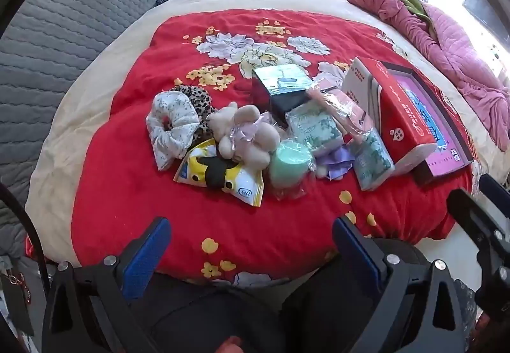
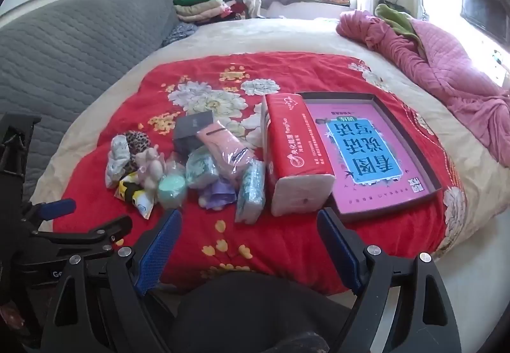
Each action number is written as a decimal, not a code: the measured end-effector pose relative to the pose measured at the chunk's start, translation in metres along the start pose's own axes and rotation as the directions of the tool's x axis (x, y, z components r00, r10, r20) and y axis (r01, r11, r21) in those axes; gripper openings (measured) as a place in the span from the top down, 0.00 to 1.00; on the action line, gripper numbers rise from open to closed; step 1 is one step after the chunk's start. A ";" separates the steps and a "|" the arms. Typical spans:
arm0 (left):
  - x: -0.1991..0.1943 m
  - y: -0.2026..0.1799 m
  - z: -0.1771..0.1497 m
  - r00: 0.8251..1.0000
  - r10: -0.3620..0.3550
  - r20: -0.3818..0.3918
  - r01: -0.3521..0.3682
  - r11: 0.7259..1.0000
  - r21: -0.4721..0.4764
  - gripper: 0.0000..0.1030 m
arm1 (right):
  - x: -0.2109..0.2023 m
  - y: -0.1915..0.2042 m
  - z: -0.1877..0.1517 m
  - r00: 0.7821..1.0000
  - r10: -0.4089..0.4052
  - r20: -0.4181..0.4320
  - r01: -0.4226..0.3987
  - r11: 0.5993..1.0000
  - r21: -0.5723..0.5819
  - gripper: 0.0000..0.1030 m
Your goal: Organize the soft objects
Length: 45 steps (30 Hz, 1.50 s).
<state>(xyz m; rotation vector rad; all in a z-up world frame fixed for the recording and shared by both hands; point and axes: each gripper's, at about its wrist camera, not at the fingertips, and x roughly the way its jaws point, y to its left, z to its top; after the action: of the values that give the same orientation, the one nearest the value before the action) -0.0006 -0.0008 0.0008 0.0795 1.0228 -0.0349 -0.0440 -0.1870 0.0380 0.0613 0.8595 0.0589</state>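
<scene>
On the red flower-printed blanket (image 1: 134, 181) lies a tight heap of soft things, close to the near edge of the bed. At its left end a white floral fabric scrunchie (image 1: 170, 126) leans on a leopard-print scrunchie (image 1: 197, 101). Just beside them a beige plush toy (image 1: 245, 133) rests on a yellow and white crinkled packet (image 1: 220, 177). A mint green round sponge in clear wrap (image 1: 288, 162) touches the toy. A pink cloth in a clear plastic bag (image 2: 224, 142) lies on top, its long axis slanting toward the tall red tissue pack (image 2: 291, 155). This pack stands between the heap and the flat dark tray with a pink book (image 2: 376, 149), so it blocks the way from the right. A small dark box (image 1: 280, 88) stands behind the heap.

The left gripper (image 1: 251, 244) hangs above the blanket's near edge, jaws wide and empty. The right gripper (image 2: 248, 235) is wide and empty too, in front of the tissue pack.
</scene>
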 end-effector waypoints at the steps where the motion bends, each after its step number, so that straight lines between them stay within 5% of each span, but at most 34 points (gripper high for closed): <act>1: -0.001 -0.001 0.000 1.000 0.005 0.003 -0.005 1.000 -0.005 0.01 | -0.001 -0.001 -0.002 1.000 0.000 -0.007 0.000 1.000 0.003 0.15; 7: 0.004 0.015 0.001 0.997 -0.070 -0.039 0.067 0.996 -0.066 0.01 | 0.003 0.010 0.000 0.999 -0.001 -0.053 -0.001 0.999 -0.034 0.15; 45: -0.009 0.013 0.001 0.997 -0.071 0.010 0.071 0.996 -0.062 0.01 | 0.000 0.012 0.001 0.999 -0.025 -0.031 0.024 0.999 -0.033 0.15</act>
<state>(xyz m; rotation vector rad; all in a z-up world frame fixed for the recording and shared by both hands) -0.0035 0.0124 0.0091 -0.0138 1.0179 -0.0681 -0.0440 -0.1752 0.0398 0.0194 0.8906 0.0509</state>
